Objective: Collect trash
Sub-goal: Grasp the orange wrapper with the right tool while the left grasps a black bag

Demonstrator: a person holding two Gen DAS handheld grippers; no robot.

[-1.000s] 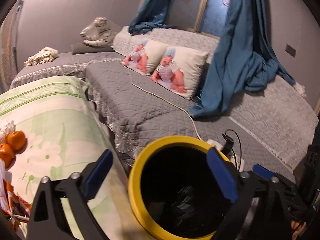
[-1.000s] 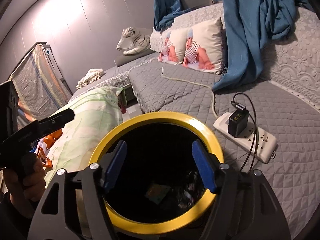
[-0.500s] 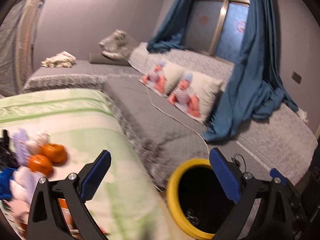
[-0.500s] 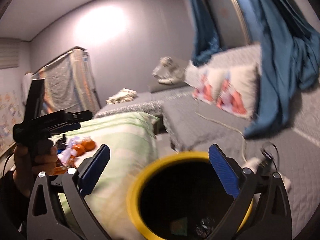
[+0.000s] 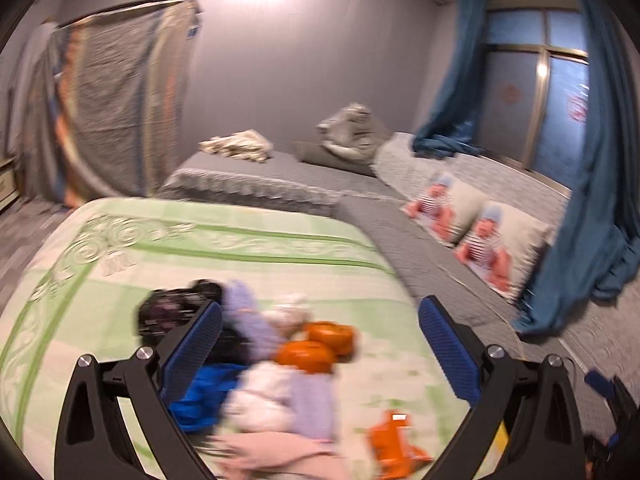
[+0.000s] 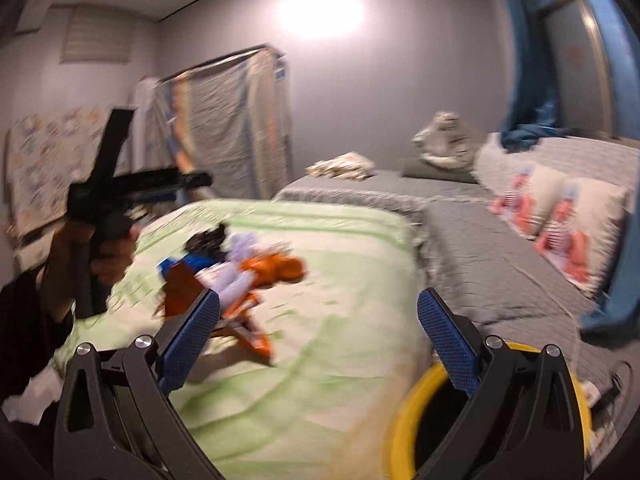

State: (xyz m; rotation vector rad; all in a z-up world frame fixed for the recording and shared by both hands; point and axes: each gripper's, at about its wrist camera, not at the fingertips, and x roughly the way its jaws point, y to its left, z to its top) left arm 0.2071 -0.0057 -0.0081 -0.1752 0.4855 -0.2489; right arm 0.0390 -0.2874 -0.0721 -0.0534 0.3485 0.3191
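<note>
mostly blurred, the trash pile [image 5: 280, 368] shows orange, blue, lilac.

litter heap [image 5: 256, 364] crowds tablecloth [image 5: 280, 248], far end bare

- My left gripper [image 5: 320, 344] has matt black plastic arms, bright metal screw heads, and blue pads with a fine rough grid.
- My right gripper [image 6: 318, 330] is built the same: dull black plastic, dotted blue pads.
- The green tablecloth [image 5: 240, 248] looks like smooth cloth or plastic sheet with a faint sheen; I cannot tell which.
- The grey sofa cover [image 6: 492, 256] is matt quilted cloth.
- The pillows [image 5: 488, 240] are soft printed fabric.
- The blue curtain [image 5: 592, 200] is thin, slightly shiny cloth.
- The bin's yellow rim [image 6: 400, 432] looks like smooth plastic.
- The orange wrapper [image 6: 248, 320] looks like glossy plastic, though blurred.
</note>
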